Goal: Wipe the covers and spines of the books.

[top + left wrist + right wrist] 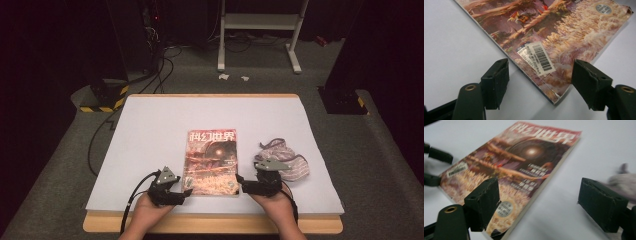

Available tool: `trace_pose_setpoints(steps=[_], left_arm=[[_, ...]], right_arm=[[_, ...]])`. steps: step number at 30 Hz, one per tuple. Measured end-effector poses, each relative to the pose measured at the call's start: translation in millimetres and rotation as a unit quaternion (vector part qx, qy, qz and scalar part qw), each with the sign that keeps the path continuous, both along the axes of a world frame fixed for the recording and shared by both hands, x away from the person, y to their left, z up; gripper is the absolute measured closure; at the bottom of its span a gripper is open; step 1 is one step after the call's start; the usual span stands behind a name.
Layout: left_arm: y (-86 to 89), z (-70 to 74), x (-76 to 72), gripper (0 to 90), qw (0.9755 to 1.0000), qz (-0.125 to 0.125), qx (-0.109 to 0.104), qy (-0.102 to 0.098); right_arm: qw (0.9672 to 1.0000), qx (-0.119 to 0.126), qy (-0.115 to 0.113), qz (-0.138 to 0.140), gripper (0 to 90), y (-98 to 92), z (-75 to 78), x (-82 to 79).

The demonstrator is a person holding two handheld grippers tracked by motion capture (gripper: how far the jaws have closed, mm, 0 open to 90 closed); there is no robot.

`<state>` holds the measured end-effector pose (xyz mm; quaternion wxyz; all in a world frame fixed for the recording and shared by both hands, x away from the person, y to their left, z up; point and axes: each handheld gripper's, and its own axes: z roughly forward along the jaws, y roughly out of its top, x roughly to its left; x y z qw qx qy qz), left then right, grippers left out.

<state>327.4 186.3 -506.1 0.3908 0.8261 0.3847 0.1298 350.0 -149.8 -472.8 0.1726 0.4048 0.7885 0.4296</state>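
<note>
Magazine (212, 162) flat at table (150, 125) centre; left gripper (186, 192), right gripper (239, 179) flank near corners, jaws wide, empty, poised for two-handed lift.

right gripper (537, 202) jaws wide apart over the magazine (516, 167) near corner, nothing clamped; left gripper (434, 167) at magazine's far corner, blurred cloth (621, 182) beside it.

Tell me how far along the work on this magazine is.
Done: both grippers are in place, the left gripper at the near left corner of the closed magazine, the right gripper at its near right corner. In hand: both stand open, pads clear of the cover. Left: any grip, lift or opening. The crumpled cloth lies apart on the white table.
</note>
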Motion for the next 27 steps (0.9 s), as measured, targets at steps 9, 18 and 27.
trace_pose_setpoints(steps=[9,18,27], left_arm=[[-10.6,-2.2,11.8,30.8,0.9997,0.020,-0.011,0.000],[-15.5,-3.2,28.5,29.0,0.9990,0.043,-0.012,-0.002],[-18.8,-2.2,27.3,26.5,0.9983,0.057,-0.007,0.005]], right_arm=[[0.9994,-0.011,0.031,0.010,19.7,20.2,-19.4,-4.2],[0.9991,-0.009,0.041,0.009,21.4,24.5,-22.8,-2.2],[0.9985,-0.012,0.051,0.019,22.3,29.4,-25.8,-1.9]])
